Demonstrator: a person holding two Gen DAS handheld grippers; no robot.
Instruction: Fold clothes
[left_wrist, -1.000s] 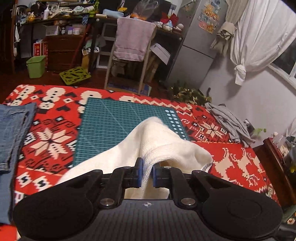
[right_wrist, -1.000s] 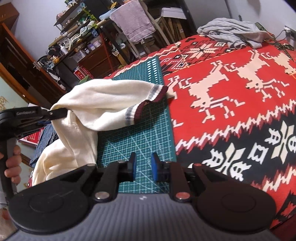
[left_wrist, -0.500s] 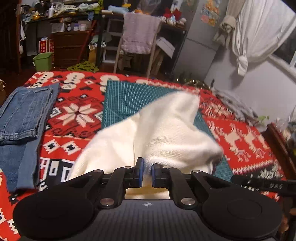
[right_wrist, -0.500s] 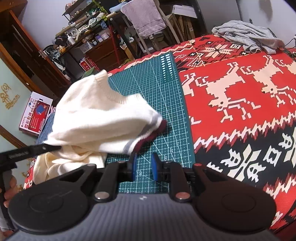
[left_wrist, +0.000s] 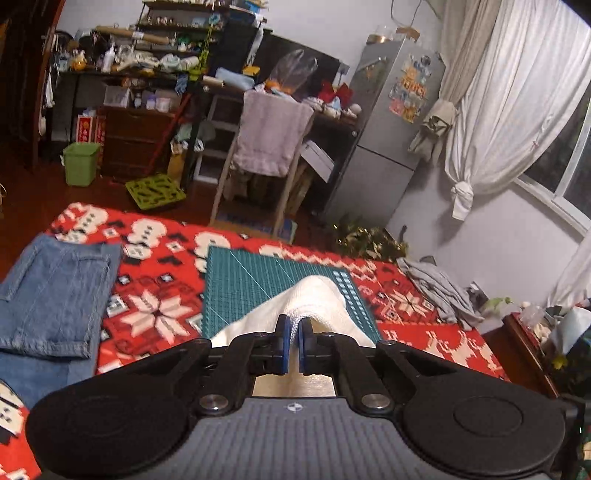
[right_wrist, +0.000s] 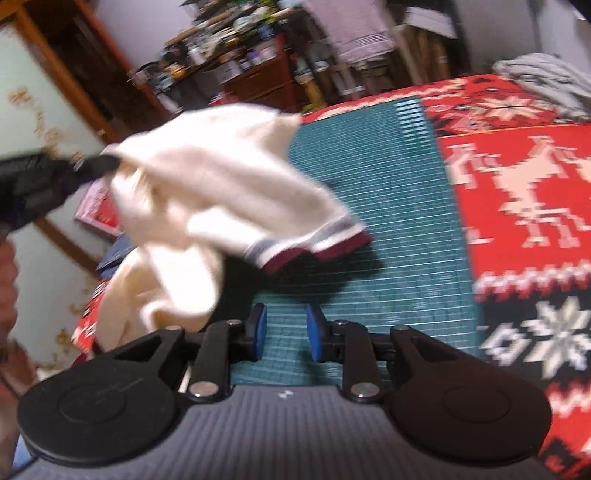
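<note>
A cream knit sweater (left_wrist: 317, 302) with a grey-and-maroon striped cuff (right_wrist: 314, 251) hangs over the green cutting mat (left_wrist: 251, 284). My left gripper (left_wrist: 293, 341) is shut on a fold of its fabric and holds it lifted above the mat. In the right wrist view the left gripper (right_wrist: 92, 166) appears at the left edge, with the sweater (right_wrist: 207, 184) draped from it and the cuff trailing just above the mat (right_wrist: 388, 192). My right gripper (right_wrist: 284, 330) stands open low over the mat's near part, nothing between its blue pads, just right of the hanging cloth.
Folded blue jeans (left_wrist: 51, 295) lie on the red patterned blanket (left_wrist: 155, 314) left of the mat. A grey garment (left_wrist: 439, 284) is crumpled at the blanket's far right corner. Beyond stand a chair with a towel (left_wrist: 269, 140), a fridge (left_wrist: 384, 125) and cluttered shelves.
The left gripper has lifted and swung the sweater, so the cloth now hangs higher and narrower over the mat. The right gripper's jaws have spread wider.
</note>
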